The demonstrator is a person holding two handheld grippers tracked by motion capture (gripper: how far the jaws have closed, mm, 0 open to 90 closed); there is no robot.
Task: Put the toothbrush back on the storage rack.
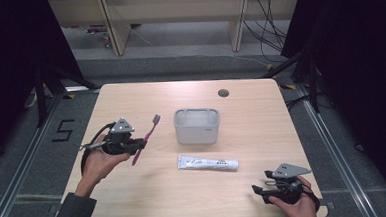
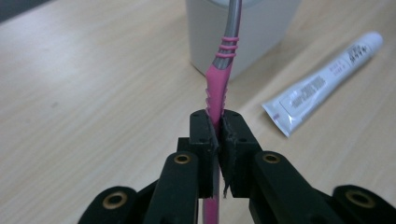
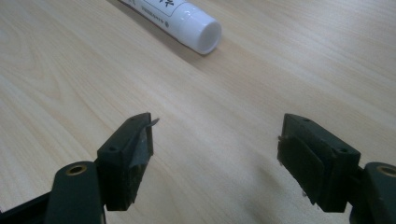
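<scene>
Here, view by view:

High view, left gripper (image 1: 139, 144): above the desk (image 1: 136, 201) near its left edge, carried in the person's left hand (image 1: 99, 161), jaws clamped on the pink handle of a toothbrush (image 1: 146, 136).
High view, toothbrush: slanted, its bristled head pointing toward the far edge and its lower end toward the near edge, just left of the holder.
High view, holder (image 1: 197, 125): a grey, open-topped box standing upright about mid-desk, a little toward the far edge.
High view, toothpaste tube (image 1: 208, 163): white, lying flat between the holder and the near edge, lengthwise along that edge.
High view, right gripper (image 1: 259, 189): at the near right corner in the person's right hand (image 1: 296, 205), well apart from the tube.
High view, grommet (image 1: 223, 93): a small round hole near the far edge.

Left gripper view, jaws: pressed together on the toothbrush (image 2: 215, 93), the pink grip rising from between the pads into a grey neck.
Left gripper view, holder (image 2: 261, 32): straight behind the brush, its grey wall upright on the desk (image 2: 84, 93).
Left gripper view, toothpaste tube (image 2: 322, 84): lying flat at the right, crimped end nearer the jaws.

Right gripper view, jaws: standing wide apart with bare desk (image 3: 215, 140) between the pads, gripping nothing.
Right gripper view, toothpaste tube (image 3: 184, 18): its white cap end lies beyond the jaws, clear of them.
</scene>
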